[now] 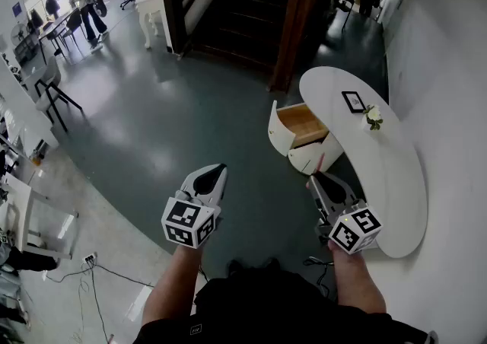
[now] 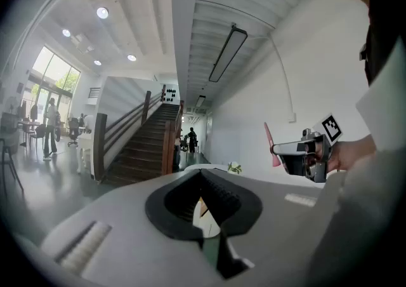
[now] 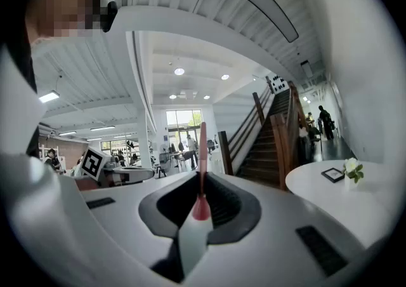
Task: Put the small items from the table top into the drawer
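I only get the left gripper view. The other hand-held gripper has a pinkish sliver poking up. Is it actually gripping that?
Observer: Yes; the right hand-held gripper is shut on a slim red stick, which sticks out beyond its jaws.
Operator: Is the drawer open?
Observer: Yes, the head view shows the wood-lined drawer of the white oval table pulled out.
Operator: What's left on top?
Observer: A small black picture frame, beside the white flower.

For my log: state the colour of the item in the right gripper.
Pinkish red; the thin item shows best in the right gripper view.
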